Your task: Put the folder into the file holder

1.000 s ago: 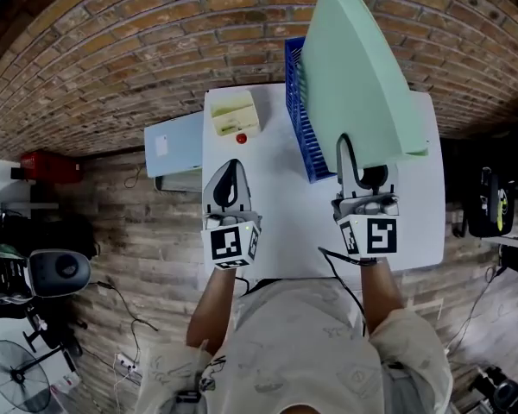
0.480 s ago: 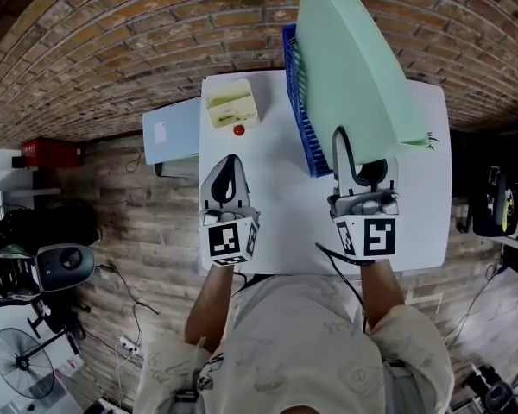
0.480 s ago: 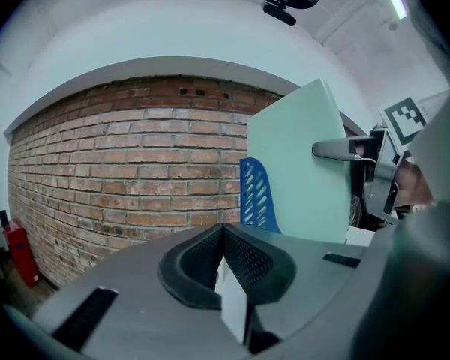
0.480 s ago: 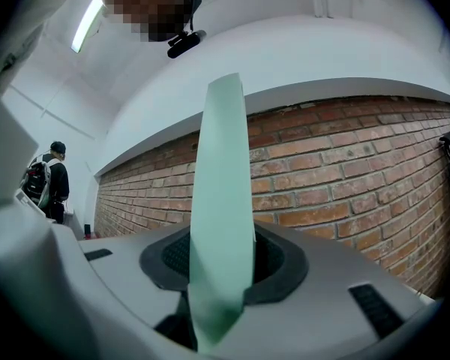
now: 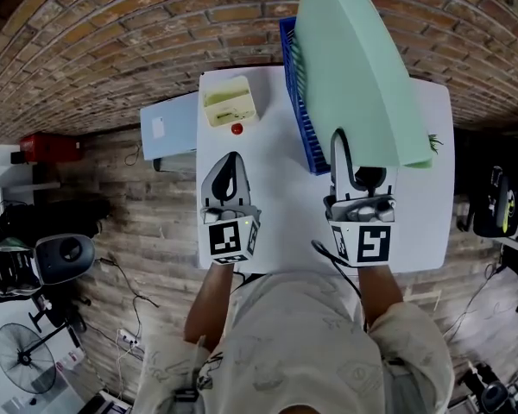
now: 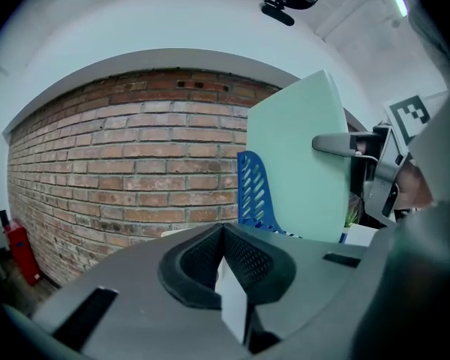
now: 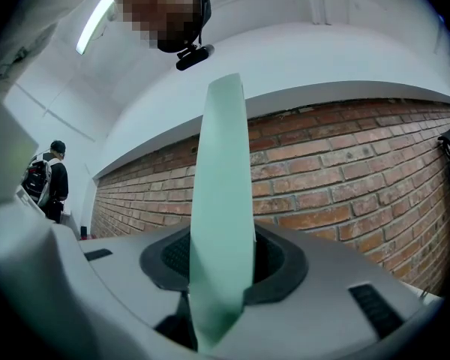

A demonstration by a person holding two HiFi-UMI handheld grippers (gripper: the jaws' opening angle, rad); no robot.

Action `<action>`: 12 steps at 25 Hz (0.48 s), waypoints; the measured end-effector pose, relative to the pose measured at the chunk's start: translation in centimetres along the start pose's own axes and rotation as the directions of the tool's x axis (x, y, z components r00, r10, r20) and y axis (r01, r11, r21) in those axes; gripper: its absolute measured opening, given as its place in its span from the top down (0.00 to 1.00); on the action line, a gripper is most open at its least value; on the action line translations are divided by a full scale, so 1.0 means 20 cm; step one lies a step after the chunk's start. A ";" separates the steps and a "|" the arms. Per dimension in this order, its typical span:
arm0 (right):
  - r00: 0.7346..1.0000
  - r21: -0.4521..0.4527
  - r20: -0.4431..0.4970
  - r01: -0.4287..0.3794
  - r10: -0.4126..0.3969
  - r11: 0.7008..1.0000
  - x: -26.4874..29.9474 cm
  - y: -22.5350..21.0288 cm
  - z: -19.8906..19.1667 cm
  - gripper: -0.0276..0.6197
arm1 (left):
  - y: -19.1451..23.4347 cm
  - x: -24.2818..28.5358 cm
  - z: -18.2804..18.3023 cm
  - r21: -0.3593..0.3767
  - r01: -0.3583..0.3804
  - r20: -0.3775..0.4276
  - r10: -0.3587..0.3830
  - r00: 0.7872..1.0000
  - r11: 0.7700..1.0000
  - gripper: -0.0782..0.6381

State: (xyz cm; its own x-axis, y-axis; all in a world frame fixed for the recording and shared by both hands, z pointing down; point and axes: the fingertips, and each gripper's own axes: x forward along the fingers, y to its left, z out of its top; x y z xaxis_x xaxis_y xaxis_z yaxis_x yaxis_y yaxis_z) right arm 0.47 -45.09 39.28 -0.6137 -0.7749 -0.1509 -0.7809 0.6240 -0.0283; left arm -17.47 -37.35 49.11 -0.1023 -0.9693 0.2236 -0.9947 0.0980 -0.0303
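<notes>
While the white table (image 5: pixel 268 222) bears the work, the pale green folder (image 5: pixel 354 67) is held upright above it, not yet in the holder. The blue file holder (image 5: pixel 304 136) stands just left of the folder in the head view, partly hidden by it. The right gripper (image 5: pixel 339 141) has its jaws clamped on the folder's lower edge. The left gripper (image 5: pixel 233 160) is closed with nothing in it, apart from the work. Recommended: align the folder's edge parallel with a slot, lower it straight, and release only once it is seated.
</notes>
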 end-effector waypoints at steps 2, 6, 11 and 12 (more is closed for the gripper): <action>1.000 -0.004 -0.008 -0.001 0.001 1.000 0.00 0.00 -0.03 0.72 | 0.00 0.01 -0.01 -0.001 0.000 -0.003 0.000 1.000 1.000 0.88; 0.999 -0.014 -0.054 0.003 -0.004 1.000 -0.01 0.00 -0.14 0.72 | -0.03 0.02 -0.01 0.004 0.015 -0.010 -0.015 1.000 1.000 0.88; 0.997 -0.050 -0.083 -0.002 -0.002 0.999 -0.01 0.01 -0.22 0.71 | -0.05 0.03 -0.01 0.021 0.038 -0.016 -0.038 0.999 0.999 0.88; 0.996 -0.051 -0.089 -0.004 -0.001 0.999 -0.01 0.01 -0.24 0.71 | -0.05 0.03 -0.01 0.022 0.040 -0.015 -0.040 0.999 0.999 0.88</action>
State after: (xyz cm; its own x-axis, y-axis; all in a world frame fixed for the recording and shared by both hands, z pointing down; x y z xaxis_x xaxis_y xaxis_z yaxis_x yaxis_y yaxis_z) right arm -0.10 -45.26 44.06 -0.6211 -0.7812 -0.0626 -0.7835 0.6210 0.0230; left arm -16.45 -38.07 49.46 -0.0628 -0.9690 0.2391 -0.9976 0.0541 -0.0430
